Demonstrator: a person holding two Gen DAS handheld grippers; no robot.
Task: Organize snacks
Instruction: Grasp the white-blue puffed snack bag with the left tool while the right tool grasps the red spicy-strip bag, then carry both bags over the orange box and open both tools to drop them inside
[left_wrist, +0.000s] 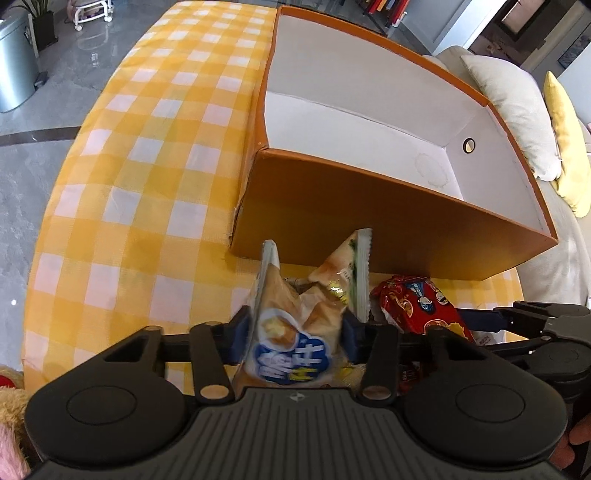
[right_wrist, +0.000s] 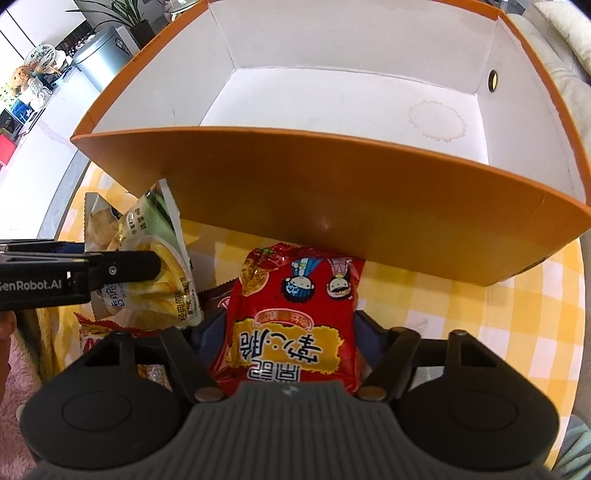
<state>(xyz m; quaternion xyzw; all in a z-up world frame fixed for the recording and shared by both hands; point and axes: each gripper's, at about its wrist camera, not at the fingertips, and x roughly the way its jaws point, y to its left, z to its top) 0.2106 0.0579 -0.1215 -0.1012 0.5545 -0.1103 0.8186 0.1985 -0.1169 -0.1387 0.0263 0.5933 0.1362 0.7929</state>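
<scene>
With the left gripper (left_wrist: 295, 325) clamped on a crinkly pale chip packet (left_wrist: 291, 332) (perhaps two) and the right gripper (right_wrist: 291, 332) pinching a glossy red snack bag (right_wrist: 295, 317), lift both clear of the near wall of the empty orange cardboard box (right_wrist: 332, 206) before releasing.

We are in a home living room: a cream sofa (left_wrist: 517, 122) with cushions, a potted plant (right_wrist: 125, 14), a steel bin (left_wrist: 14, 66), and a yellow-checked tablecloth (left_wrist: 147, 147).

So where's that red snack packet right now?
The red snack packet is clamped in the right gripper, just in front of the orange box and not yet inside. The pale chip bag sits to its left.
</scene>
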